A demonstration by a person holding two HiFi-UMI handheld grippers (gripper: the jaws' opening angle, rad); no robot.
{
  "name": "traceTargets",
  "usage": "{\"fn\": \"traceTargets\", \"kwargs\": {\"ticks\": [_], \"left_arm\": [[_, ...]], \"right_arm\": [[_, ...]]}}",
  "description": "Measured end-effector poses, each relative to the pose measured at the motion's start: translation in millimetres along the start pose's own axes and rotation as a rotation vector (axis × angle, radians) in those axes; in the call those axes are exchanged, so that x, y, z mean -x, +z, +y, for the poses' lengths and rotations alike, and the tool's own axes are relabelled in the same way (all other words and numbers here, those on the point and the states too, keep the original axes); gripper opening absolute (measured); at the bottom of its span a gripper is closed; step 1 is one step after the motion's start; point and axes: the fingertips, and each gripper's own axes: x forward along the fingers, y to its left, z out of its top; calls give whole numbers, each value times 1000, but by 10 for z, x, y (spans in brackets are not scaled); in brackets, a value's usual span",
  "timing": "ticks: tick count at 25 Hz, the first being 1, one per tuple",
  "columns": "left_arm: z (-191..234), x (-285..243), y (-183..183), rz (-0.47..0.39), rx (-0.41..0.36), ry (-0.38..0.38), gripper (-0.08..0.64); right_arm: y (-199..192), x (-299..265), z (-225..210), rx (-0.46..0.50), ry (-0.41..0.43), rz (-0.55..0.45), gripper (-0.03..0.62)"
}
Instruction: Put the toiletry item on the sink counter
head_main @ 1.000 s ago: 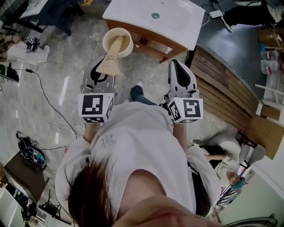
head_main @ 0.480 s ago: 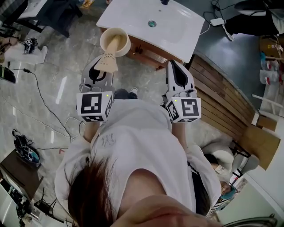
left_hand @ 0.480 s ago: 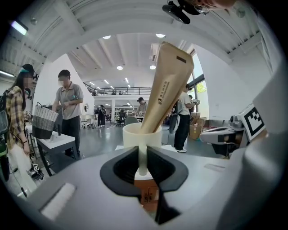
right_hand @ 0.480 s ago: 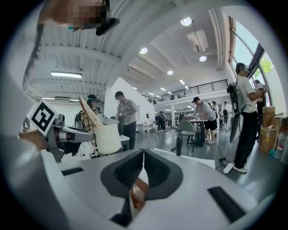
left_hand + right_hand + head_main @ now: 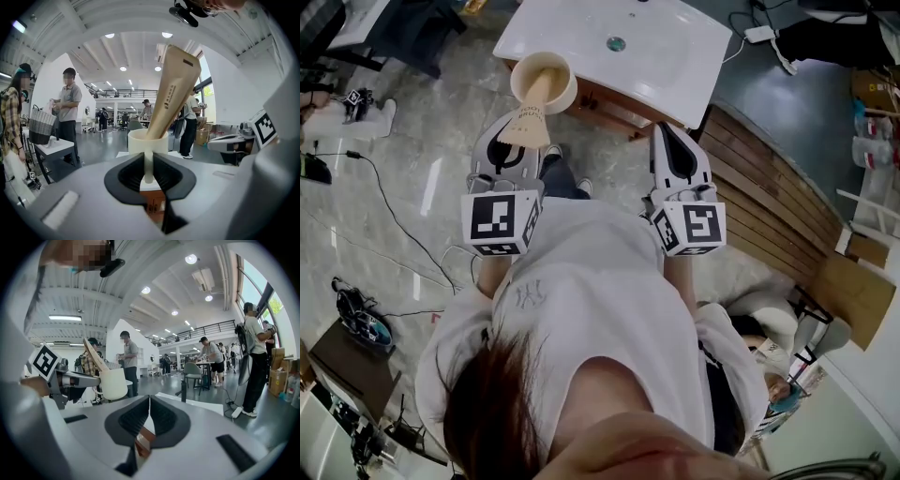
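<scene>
My left gripper (image 5: pixel 513 150) is shut on the handle of a cream cup (image 5: pixel 545 81), holding it upright. A beige tube (image 5: pixel 528 120) stands tilted in the cup. The cup hangs at the front left edge of the white sink counter (image 5: pixel 670 58), above the floor. In the left gripper view the handle sits between my jaws (image 5: pixel 148 168), with the cup (image 5: pixel 147 141) and tube (image 5: pixel 174 91) rising beyond. My right gripper (image 5: pixel 667 131) is shut on nothing, just before the counter's front edge. The right gripper view shows its closed jaws (image 5: pixel 149 404) and the cup (image 5: pixel 113 383) to the left.
A wooden slatted platform (image 5: pixel 771 192) lies right of the counter. Cables (image 5: pixel 392 202) trail across the tiled floor at the left. The counter's drain (image 5: pixel 616 43) is near its middle. Several people stand around; a small table holds a basket (image 5: pixel 41 127).
The person has stepped closer to the sink counter. The cup in the left gripper now reaches the counter's front left edge; both grippers stay shut.
</scene>
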Motion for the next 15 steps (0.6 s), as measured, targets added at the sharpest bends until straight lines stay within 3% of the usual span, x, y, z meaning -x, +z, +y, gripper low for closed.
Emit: {"fn": "traceTargets", "kwargs": {"ticks": [15], "left_arm": [[656, -651, 305, -27, -42, -117, 52]], "right_arm": [[311, -790, 41, 1, -85, -18, 11]]}}
